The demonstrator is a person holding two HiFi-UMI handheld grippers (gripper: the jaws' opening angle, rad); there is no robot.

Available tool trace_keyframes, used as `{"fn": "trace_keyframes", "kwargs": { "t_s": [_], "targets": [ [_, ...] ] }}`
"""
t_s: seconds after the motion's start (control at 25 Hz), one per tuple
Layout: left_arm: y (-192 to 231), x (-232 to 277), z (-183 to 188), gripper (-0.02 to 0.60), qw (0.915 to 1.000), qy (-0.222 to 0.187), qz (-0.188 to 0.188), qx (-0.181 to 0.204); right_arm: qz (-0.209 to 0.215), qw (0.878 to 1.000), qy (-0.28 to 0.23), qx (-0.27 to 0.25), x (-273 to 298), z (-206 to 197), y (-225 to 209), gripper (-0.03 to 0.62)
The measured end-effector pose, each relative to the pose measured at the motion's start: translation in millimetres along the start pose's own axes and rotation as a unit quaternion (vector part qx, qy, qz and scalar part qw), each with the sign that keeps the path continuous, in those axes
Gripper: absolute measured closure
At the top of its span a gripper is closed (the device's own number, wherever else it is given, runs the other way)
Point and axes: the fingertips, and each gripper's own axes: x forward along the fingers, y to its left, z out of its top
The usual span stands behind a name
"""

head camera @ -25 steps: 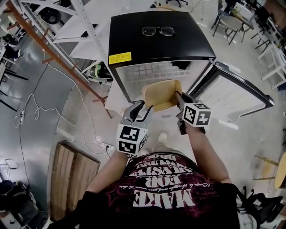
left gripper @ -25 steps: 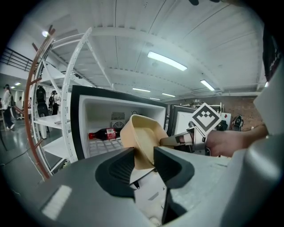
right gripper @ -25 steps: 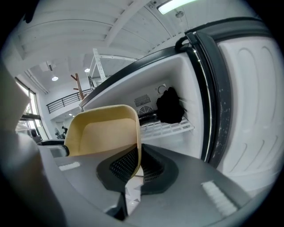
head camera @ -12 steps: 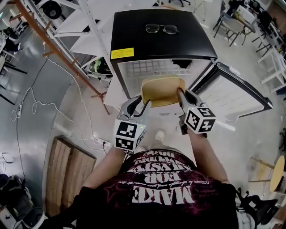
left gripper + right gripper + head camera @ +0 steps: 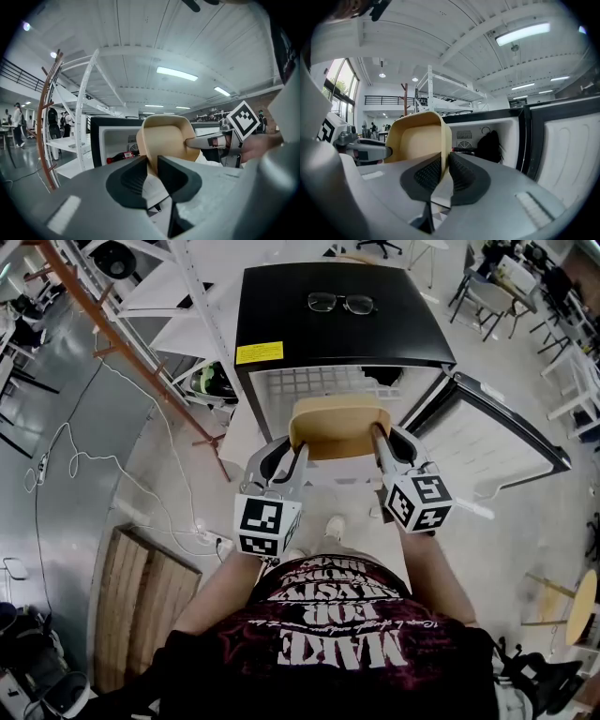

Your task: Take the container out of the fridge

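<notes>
Tan container (image 5: 337,427) hangs just outside the fridge (image 5: 342,329), with the left gripper (image 5: 300,454) and right gripper (image 5: 378,437) each clamped on a side wall. Right jaws have just been opening slightly.

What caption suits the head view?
Left gripper and right gripper pinch walls of the container before the open fridge; right jaws have just been opening.

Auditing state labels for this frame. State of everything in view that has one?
fridge: door swung open.
container: held in the air in front of the fridge opening, nothing visible inside it.
left gripper: shut on the container's left wall.
right gripper: jaws have just been opening slightly; the container's right wall is between them and the pads touch it.
glasses: lying on the fridge top.
bottle: lying on its side inside the fridge.
</notes>
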Motion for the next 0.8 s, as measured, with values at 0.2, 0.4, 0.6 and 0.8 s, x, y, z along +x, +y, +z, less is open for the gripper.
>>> {"fn": "trace_keyframes", "kwargs": {
  "t_s": [0.2, 0.4, 0.6, 0.8],
  "targets": [
    [3, -5, 15, 0.515, 0.9993, -0.024, 0.012, 0.025, 0.001, 1.000, -0.017, -0.023, -5, 11, 6, 0.530],
    [2, -11, 35, 0.525, 0.9974, -0.055, 0.012, 0.046, 0.003, 0.999, -0.037, -0.033, -13, 24, 9, 0.523],
    [1, -17, 52, 0.526, 0.9957, -0.076, 0.006, 0.053, 0.009, 0.997, -0.061, -0.052, -21, 45, 12, 0.522],
    [-1, -23, 65, 0.525, 0.9942, -0.089, 0.003, 0.060, 0.013, 0.995, -0.077, -0.061, -26, 59, 15, 0.522]
  ]
}}
